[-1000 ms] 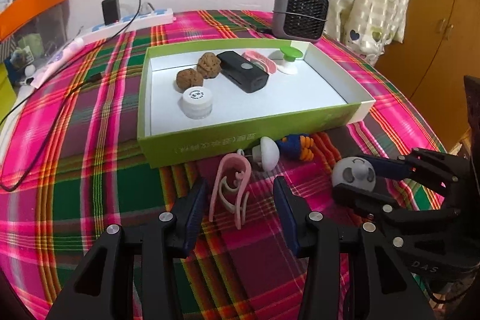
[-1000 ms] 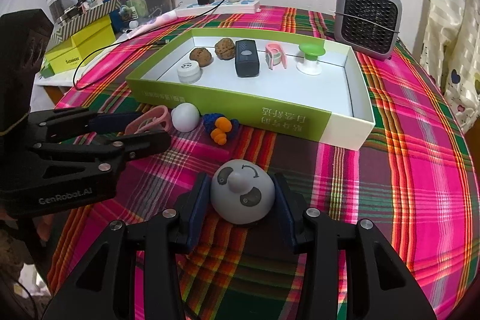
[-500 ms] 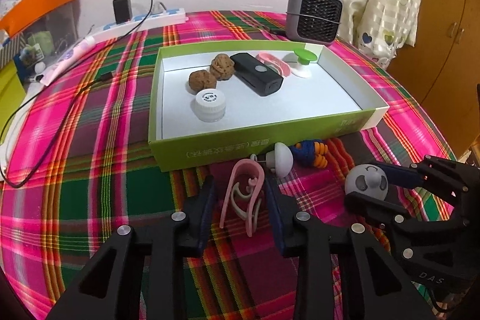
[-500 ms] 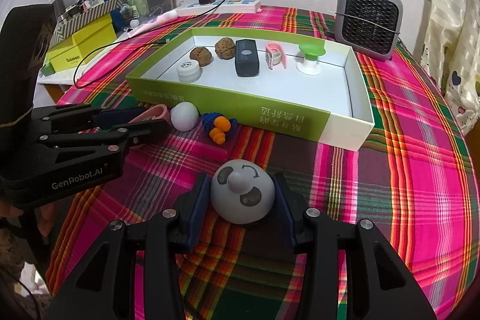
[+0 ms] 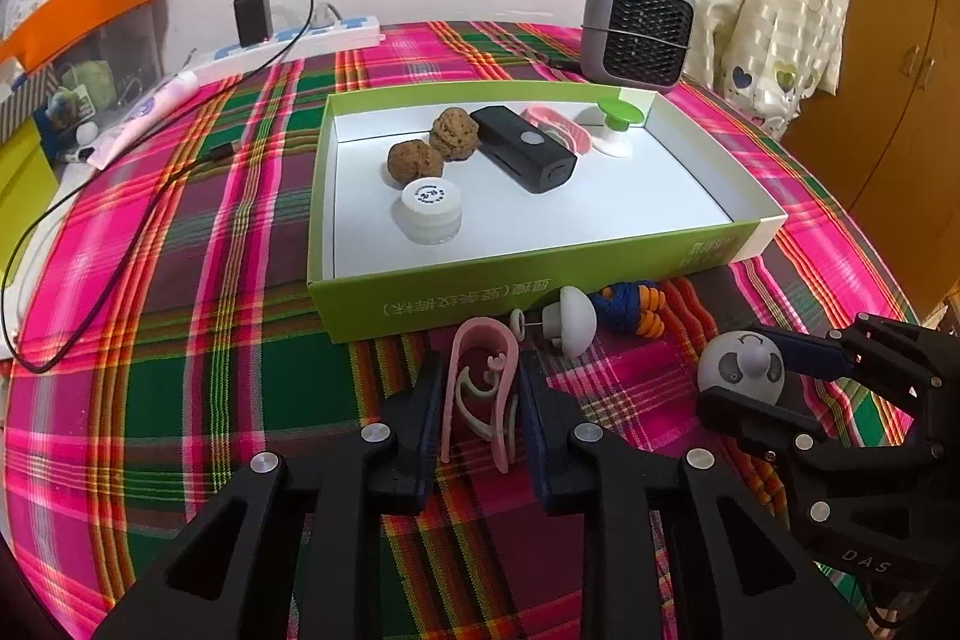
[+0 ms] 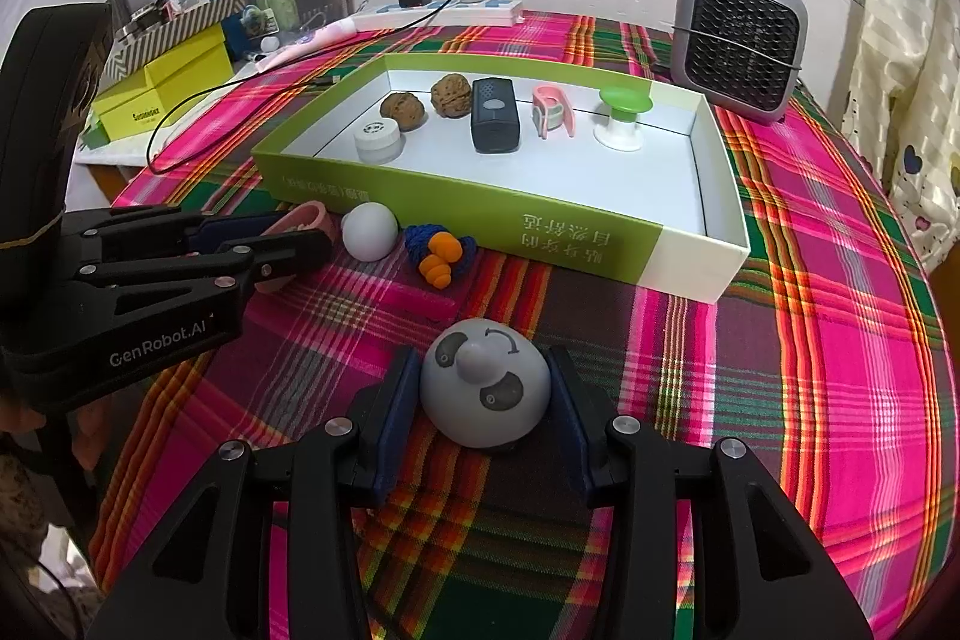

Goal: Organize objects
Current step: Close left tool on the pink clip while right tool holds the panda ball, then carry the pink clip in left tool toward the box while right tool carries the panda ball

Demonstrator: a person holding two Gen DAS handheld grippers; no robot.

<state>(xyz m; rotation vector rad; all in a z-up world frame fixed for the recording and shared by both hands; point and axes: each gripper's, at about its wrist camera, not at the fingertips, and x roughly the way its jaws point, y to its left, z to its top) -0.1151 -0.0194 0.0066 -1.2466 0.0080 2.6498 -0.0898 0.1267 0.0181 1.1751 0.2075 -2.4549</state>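
A green-walled white tray (image 5: 522,274) holds two walnuts, a white jar, a black device, a pink clip and a green-topped knob. My left gripper (image 5: 480,400) is shut on a pink clip (image 5: 480,388) on the plaid cloth in front of the tray. My right gripper (image 6: 483,400) is shut on a grey panda-faced dome (image 6: 486,388), which also shows in the left wrist view (image 5: 741,370). A white mushroom-shaped knob (image 5: 570,319) and a blue-orange knotted toy (image 5: 633,307) lie against the tray's front wall.
A grey fan heater (image 5: 639,25) stands behind the tray. A power strip with charger and cable (image 5: 288,34) lies at the back left. Yellow boxes and an orange bin (image 6: 168,82) sit off the table's left side.
My left gripper's fingers have closed in from wide apart onto the pink clip. My right gripper stays around the panda dome.
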